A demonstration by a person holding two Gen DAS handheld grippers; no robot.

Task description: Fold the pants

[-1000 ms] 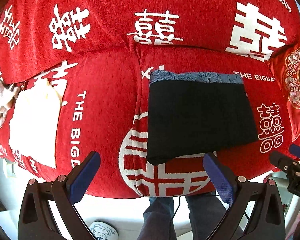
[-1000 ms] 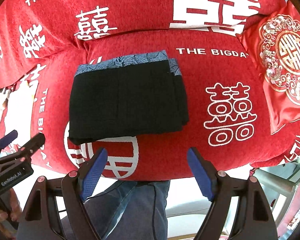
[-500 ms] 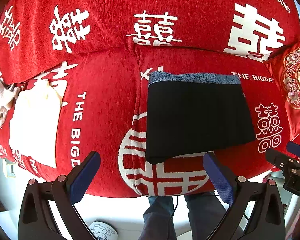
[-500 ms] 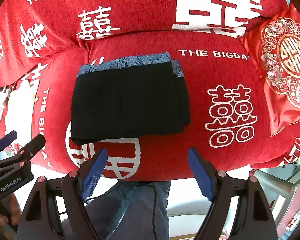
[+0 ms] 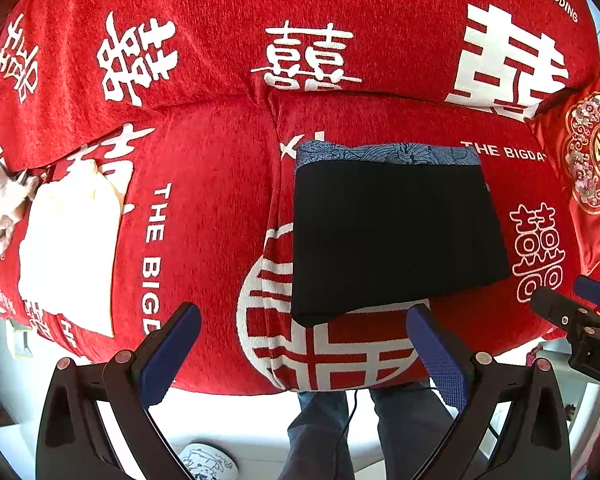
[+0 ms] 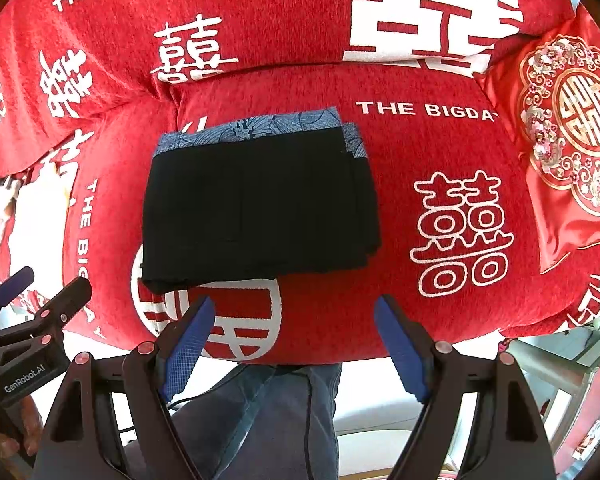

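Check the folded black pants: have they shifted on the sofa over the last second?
No. The pants lie in the same spot on the red sofa cover, their near edge still overlapping the white round emblem; only the camera framing drifted slightly.

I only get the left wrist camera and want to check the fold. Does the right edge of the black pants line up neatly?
Observer: Not quite. The right wrist view shows the folded black pants with stepped layers along that edge.
Operator: Is the right gripper holding anything?
Observer: No. The right gripper is open and empty, short of the pants.
Operator: Anything else at that side?
Observer: A second blue patterned strip peeks out at the far right corner.
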